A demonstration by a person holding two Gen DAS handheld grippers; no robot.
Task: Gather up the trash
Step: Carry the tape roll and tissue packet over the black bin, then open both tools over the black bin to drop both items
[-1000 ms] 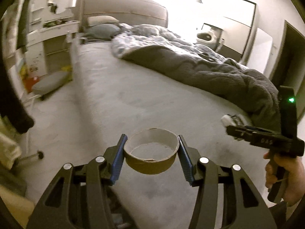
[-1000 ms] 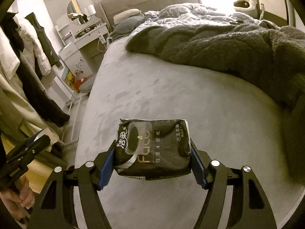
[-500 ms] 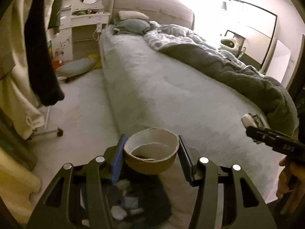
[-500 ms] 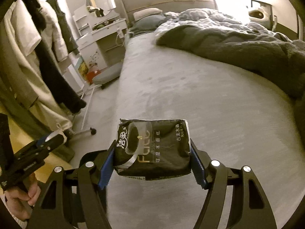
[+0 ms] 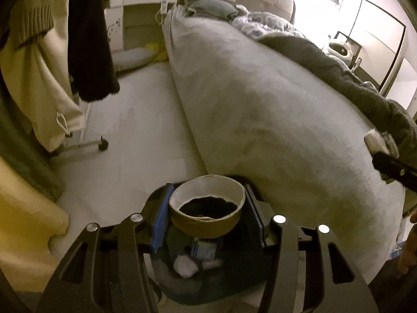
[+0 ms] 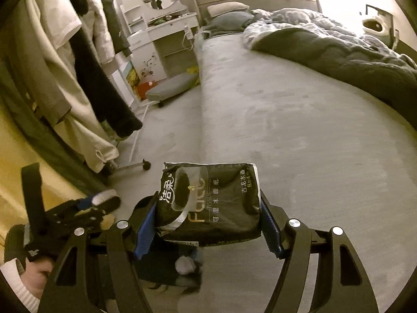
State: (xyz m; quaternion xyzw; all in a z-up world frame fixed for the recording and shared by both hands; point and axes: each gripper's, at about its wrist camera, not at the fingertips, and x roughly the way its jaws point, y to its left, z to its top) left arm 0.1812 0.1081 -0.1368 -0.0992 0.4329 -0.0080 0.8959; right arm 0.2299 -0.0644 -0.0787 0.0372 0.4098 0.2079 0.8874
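Observation:
My left gripper [image 5: 207, 208] is shut on a brown cardboard tape ring [image 5: 207, 219] and holds it right above a dark trash bin [image 5: 208, 274] on the floor beside the bed; the bin holds crumpled white tissue and other scraps. My right gripper [image 6: 208, 221] is shut on a black tissue pack [image 6: 211, 203] over the bed's near corner, with the bin [image 6: 166, 266] partly visible beneath it. The left gripper also shows at the lower left of the right wrist view [image 6: 86, 208].
The grey bed [image 5: 273, 120] fills the right, with a dark blanket [image 6: 338, 52] on its far side. Hanging clothes on a wheeled rack [image 5: 78, 52] stand left. A grey floor cushion [image 6: 169, 88] and a white dresser [image 6: 161, 34] lie further back.
Both grippers have swung left and down from over the bed toward its near edge, each still gripping its item. The trash bin has come into view beneath them.

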